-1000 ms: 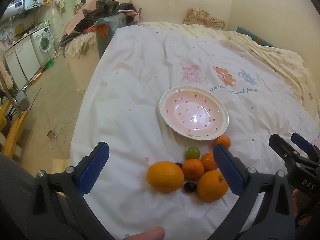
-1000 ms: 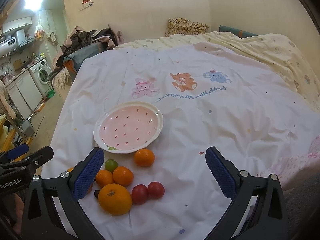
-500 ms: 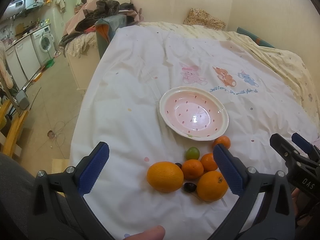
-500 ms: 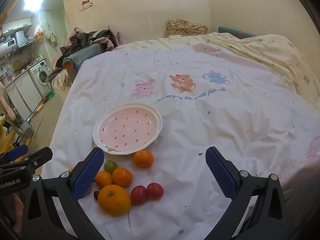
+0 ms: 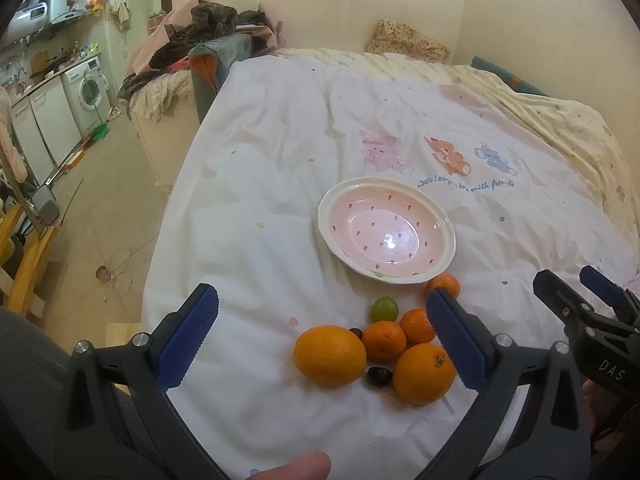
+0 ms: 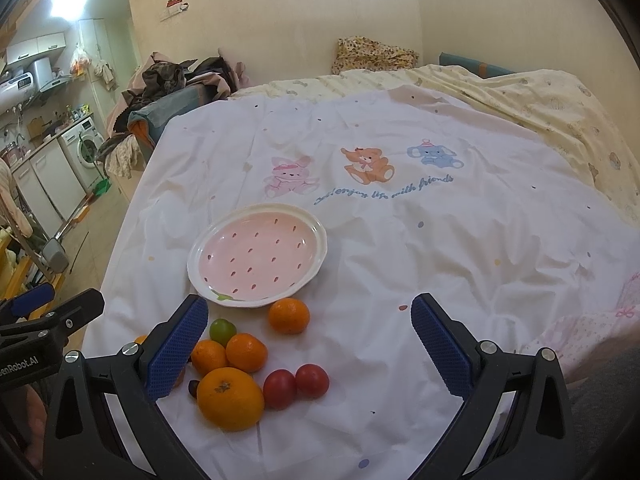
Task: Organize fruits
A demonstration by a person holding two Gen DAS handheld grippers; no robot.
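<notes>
Left wrist view: the left gripper (image 5: 320, 340) hangs wide open, holding nothing, over oranges (image 5: 330, 355) near the bed's front edge, beside an empty pink plate (image 5: 444, 224).

Right wrist view: the right gripper (image 6: 310, 340) gapes too — tomatoes (image 6: 296, 385) lie between its fingers.

Counting out from the one pink plate (image 6: 256, 258): two big oranges (image 5: 330, 355) sat nearest the camera, three small mandarins (image 6: 289, 315) lay just below the plate's rim, one green fruit (image 6: 222, 330) was beside them, two red tomatoes (image 6: 312, 380) sat lower right, two dark grapes (image 5: 378, 376) hid among the oranges
</notes>
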